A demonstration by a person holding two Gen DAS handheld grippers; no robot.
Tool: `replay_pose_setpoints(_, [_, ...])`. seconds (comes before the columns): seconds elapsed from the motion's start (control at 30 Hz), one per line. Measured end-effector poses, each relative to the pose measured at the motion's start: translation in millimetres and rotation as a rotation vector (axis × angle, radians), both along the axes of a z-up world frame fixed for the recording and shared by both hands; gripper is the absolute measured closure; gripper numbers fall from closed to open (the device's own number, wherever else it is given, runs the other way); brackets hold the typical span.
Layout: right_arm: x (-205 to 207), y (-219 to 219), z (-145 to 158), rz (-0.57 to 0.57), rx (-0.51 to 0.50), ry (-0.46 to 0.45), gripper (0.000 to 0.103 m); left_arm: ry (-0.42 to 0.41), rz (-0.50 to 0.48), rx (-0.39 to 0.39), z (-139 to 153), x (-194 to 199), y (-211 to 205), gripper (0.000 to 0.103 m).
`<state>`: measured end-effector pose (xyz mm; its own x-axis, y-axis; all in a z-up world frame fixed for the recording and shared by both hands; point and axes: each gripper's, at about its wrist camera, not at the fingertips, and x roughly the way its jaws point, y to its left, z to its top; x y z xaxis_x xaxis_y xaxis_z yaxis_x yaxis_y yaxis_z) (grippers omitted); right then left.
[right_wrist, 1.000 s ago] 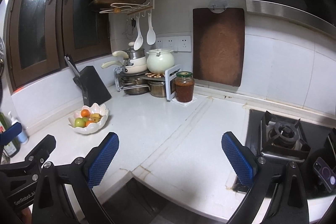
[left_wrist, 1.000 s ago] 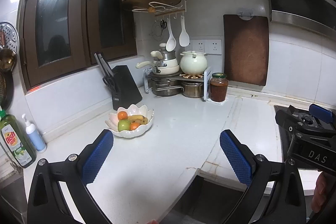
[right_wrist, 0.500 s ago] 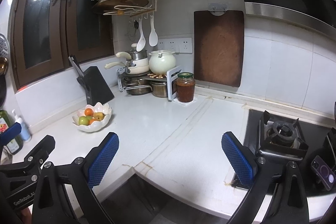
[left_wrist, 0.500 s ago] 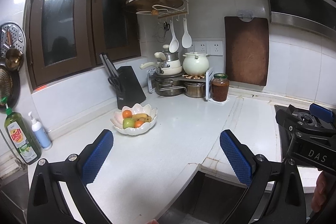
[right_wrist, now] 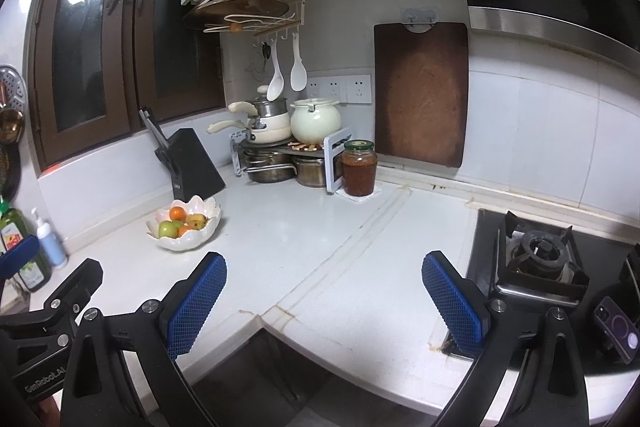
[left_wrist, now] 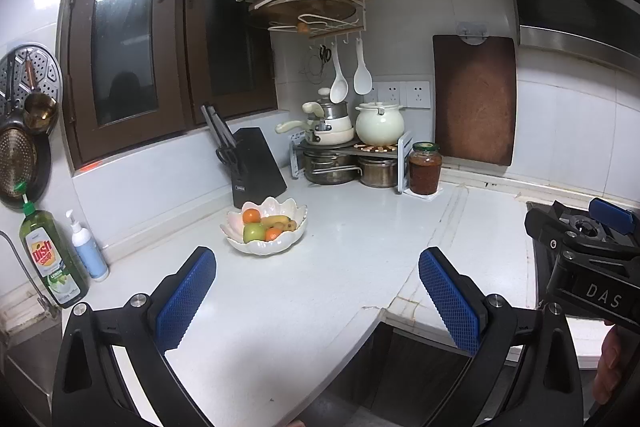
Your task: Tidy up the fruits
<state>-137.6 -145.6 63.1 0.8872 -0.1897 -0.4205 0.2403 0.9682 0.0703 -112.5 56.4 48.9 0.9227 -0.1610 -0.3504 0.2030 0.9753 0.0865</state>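
Note:
A white petal-shaped fruit bowl (left_wrist: 250, 245) stands on the white counter near the knife block; it also shows in the right wrist view (right_wrist: 182, 242). It holds a green apple (left_wrist: 253, 232), oranges (left_wrist: 252, 215) and a banana (left_wrist: 279, 221). My left gripper (left_wrist: 318, 297) is open and empty, well short of the bowl, over the counter's front edge. My right gripper (right_wrist: 324, 301) is open and empty, to the right of the bowl above the counter corner. Each gripper shows at the edge of the other's view.
A black knife block (left_wrist: 256, 165) stands behind the bowl. A pot rack (left_wrist: 344, 163) and a jar (left_wrist: 425, 169) fill the corner. Dish soap (left_wrist: 50, 261) and a pump bottle (left_wrist: 86, 251) stand at left. A gas stove (right_wrist: 540, 259) and a phone (right_wrist: 616, 327) are at right.
Both views have shifted slightly; the bowl and corner items sit a little further right and lower in the frames. Both grippers stay open and empty.

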Motion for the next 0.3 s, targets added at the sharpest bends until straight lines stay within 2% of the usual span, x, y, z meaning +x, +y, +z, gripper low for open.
replay_pose_setpoints(0.3, [-0.7, -1.3, -0.2, 0.015, 0.005, 0.001, 0.004, 0.010, 0.009, 0.000, 2.6, -1.5, -3.9, 0.000])
